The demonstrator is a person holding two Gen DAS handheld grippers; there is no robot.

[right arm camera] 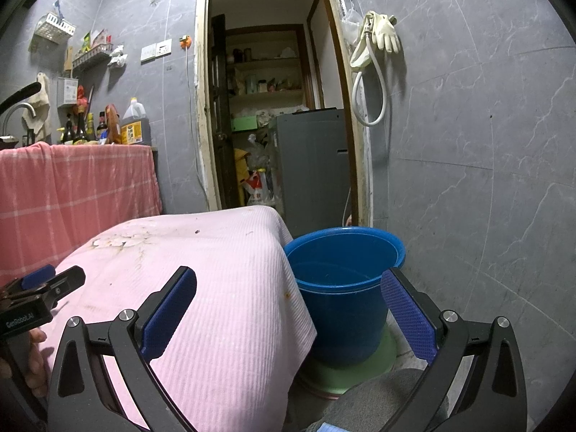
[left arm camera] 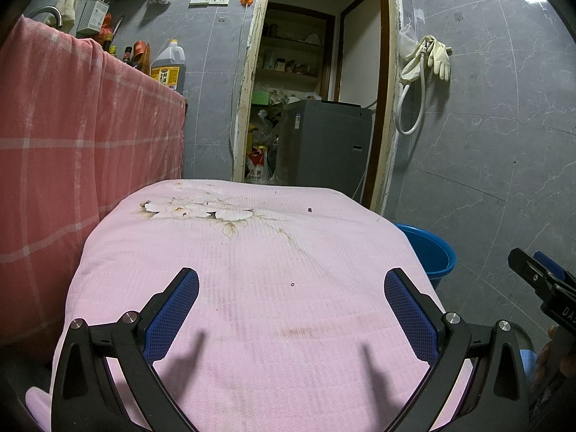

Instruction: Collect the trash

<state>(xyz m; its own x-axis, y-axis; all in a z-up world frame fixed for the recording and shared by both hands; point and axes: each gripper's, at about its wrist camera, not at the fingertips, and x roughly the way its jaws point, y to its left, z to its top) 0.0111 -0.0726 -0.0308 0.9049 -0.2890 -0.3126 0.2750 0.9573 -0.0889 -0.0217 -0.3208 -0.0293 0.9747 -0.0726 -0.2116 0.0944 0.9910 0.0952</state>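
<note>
blue bucket [right arm camera: 342, 288] on a green base [right arm camera: 354, 370] on the floor, just right of the pink-covered counter [left arm camera: 252, 288] | small dark crumbs [left arm camera: 309, 210] on the cloth | left claw [left arm camera: 291, 309] spread apart, empty | right claw [right arm camera: 288, 309] spread apart, empty

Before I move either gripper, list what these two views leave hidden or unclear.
- Small dark specks on the pink cloth: too small in either view to identify.
- Blue bucket: mostly hidden behind the cloth in the left wrist view; its dim bottom is unclear in the right wrist view.
- Right gripper and left gripper: both open, holding nothing.
</note>
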